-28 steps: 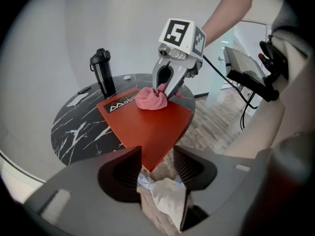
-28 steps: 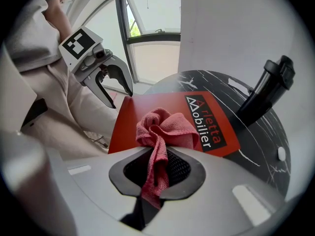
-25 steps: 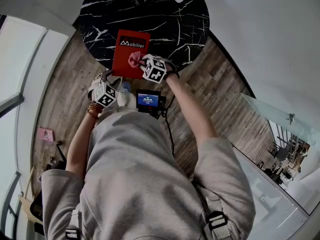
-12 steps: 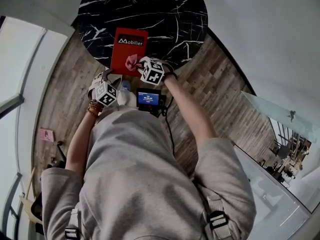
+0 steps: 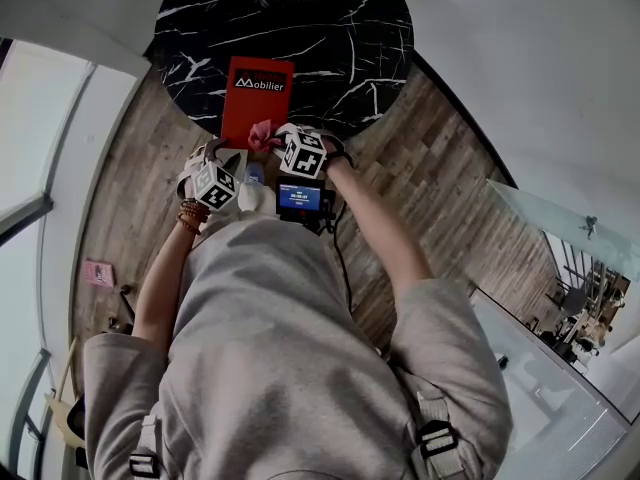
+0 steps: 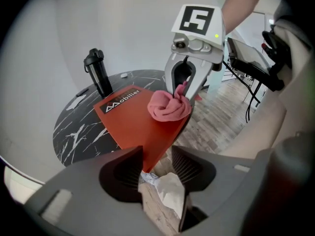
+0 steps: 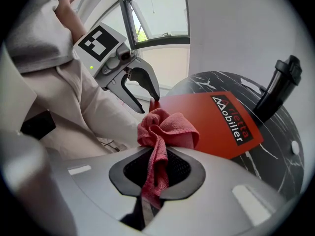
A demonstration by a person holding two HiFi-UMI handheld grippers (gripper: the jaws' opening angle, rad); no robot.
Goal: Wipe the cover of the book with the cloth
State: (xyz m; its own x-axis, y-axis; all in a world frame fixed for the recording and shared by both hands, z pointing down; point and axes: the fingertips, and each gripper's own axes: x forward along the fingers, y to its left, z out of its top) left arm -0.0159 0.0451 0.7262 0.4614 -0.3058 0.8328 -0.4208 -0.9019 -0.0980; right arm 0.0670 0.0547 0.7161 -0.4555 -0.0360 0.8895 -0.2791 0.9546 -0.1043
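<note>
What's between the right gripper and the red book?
The cloth. The right gripper pinches one end, and the bunched end rests on the book. The right gripper view shows this best.

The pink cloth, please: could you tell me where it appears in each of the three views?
Head view: the pink cloth is upper centre, at the red book's near edge.
Left gripper view: centre, on the book's near corner, held by the right gripper.
Right gripper view: lower centre, pinched between that gripper's own jaws.
Shared landmark: the red book, printed "Mobilier", shows in all three.
</note>
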